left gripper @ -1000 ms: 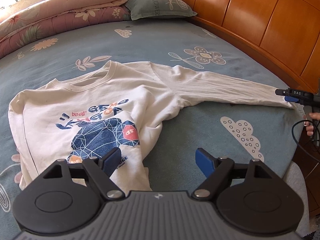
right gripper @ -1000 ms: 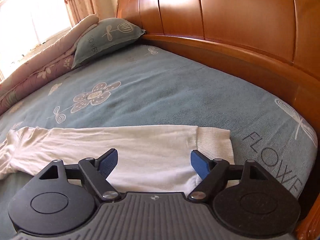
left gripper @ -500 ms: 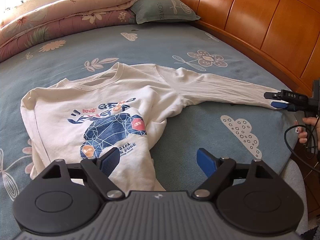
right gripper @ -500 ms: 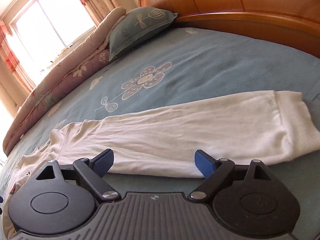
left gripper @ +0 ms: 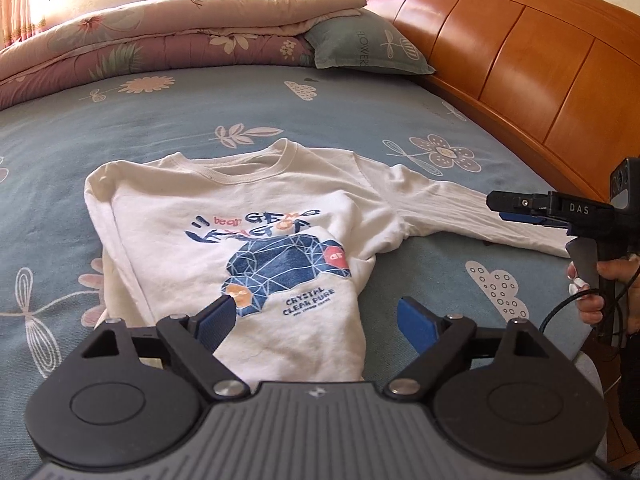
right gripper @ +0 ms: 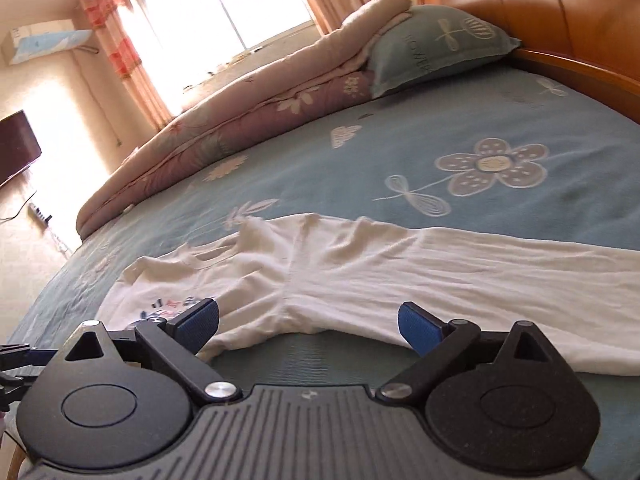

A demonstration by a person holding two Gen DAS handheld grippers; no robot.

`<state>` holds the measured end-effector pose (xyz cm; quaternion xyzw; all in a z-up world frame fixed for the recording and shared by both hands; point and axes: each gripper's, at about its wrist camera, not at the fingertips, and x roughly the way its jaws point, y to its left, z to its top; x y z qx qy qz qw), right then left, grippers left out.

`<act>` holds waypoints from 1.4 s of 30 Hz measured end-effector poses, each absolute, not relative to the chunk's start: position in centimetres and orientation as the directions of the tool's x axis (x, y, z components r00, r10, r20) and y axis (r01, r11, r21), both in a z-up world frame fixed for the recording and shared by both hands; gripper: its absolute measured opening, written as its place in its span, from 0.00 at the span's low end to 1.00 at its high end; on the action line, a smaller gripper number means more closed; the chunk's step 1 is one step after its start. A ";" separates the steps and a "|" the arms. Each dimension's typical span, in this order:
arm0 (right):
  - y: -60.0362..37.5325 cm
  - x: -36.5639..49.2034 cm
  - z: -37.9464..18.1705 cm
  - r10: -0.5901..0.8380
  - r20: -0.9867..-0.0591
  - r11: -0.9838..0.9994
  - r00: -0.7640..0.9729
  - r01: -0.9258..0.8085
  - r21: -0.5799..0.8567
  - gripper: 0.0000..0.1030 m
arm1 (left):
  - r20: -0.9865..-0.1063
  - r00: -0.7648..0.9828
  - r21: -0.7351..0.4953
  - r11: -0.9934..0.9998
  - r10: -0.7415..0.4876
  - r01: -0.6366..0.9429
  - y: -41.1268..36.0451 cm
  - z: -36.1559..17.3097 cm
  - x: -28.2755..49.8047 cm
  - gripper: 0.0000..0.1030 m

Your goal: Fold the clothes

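A white long-sleeved sweatshirt [left gripper: 248, 216] with a blue bear print lies face up on the blue bed sheet [left gripper: 120, 128]. Its lower part is folded up over the print, and one sleeve [left gripper: 452, 216] stretches out to the right. My left gripper [left gripper: 316, 320] is open and empty, just above the folded hem. My right gripper [right gripper: 308, 322] is open and empty, low over the near edge of the outstretched sleeve [right gripper: 460, 276] close to the armpit. The right gripper also shows in the left wrist view [left gripper: 520, 210], over the sleeve's outer part.
A folded pink floral quilt [left gripper: 160, 40] and a teal pillow [left gripper: 364, 48] lie at the far side of the bed. An orange wooden headboard [left gripper: 520, 60] runs along the right. The bed's near edge is under the grippers.
My right gripper has slid along the sleeve from the cuff towards the armpit. My left gripper has shifted so the sweatshirt sits more centred and nearer. Both stay open.
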<state>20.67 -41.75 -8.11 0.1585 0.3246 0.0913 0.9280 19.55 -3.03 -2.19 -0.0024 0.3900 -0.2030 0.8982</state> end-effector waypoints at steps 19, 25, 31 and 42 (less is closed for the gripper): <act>-26.6 20.7 -10.1 0.320 -0.704 0.935 0.634 -0.331 0.126 1.00 | -0.772 0.612 -0.150 0.985 -0.172 0.088 4.6 -7.6 20.1 0.86; -26.6 19.5 -11.4 0.261 -0.723 0.951 0.640 -0.297 0.081 1.00 | -0.766 0.638 -0.088 0.996 -0.079 0.018 5.1 -7.3 21.9 0.86; -26.7 18.5 -12.4 0.214 -0.733 0.962 0.646 -0.269 0.044 1.00 | -0.784 0.615 0.074 0.996 0.087 -0.046 4.1 -8.2 24.1 0.86; -26.8 18.2 -12.8 0.224 -0.706 0.961 0.672 -0.272 0.046 1.00 | -0.826 0.540 0.176 0.984 0.164 -0.029 3.5 -8.9 24.6 0.86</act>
